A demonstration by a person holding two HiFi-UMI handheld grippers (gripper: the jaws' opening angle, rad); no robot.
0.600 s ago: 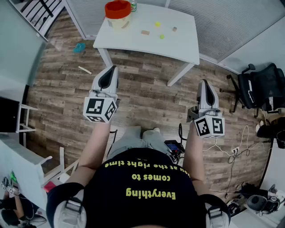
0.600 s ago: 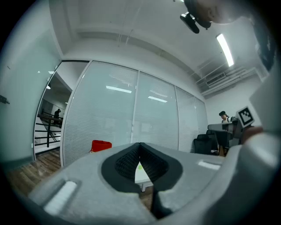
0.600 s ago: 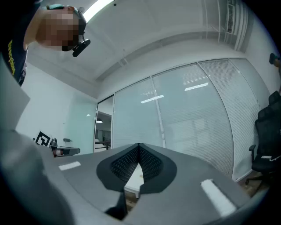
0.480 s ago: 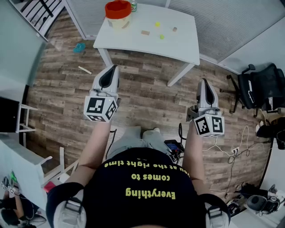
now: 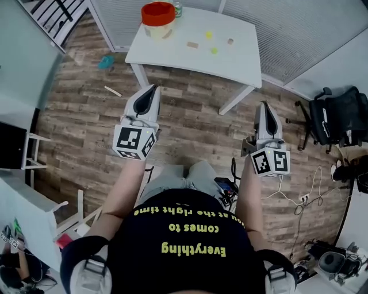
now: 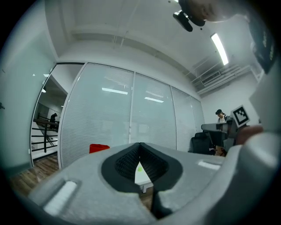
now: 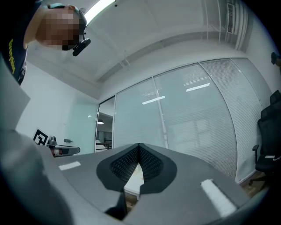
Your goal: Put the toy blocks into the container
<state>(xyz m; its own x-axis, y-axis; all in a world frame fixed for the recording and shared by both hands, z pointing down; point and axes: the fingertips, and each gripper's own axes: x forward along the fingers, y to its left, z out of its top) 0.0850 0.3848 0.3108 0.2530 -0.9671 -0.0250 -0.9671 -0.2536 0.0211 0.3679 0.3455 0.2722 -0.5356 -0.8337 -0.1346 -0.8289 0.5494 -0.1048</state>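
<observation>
We stand well back from the white table (image 5: 241, 60), with a stretch of wooden floor (image 5: 190, 115) between us and it, so nothing is within reach yet. The toy blocks (image 5: 192, 44) lie scattered on the tabletop, apart from one another: a tan one toward the middle, two small yellow-green ones and a brown one to its right. The container (image 5: 158, 17), a pale tub with a red rim, stands upright near the table's far left corner. It is near the blocks but touches none, and it looks open at the top, ready to take them.

We hold the left hand-held gripper (image 5: 152, 90) and the right hand-held gripper (image 5: 265, 107) out ahead of us, roughly level, both pointing toward the table. Each has its jaws together at the tips with nothing between them. Through the small gap behind the tips only the table shows, plus one green block in the left gripper view. Closed and aimed forward like this, they seem carried for the approach rather than set for a grasp. We judge the task not yet begun: we would need to step closer and part the jaws over a first block.
</observation>
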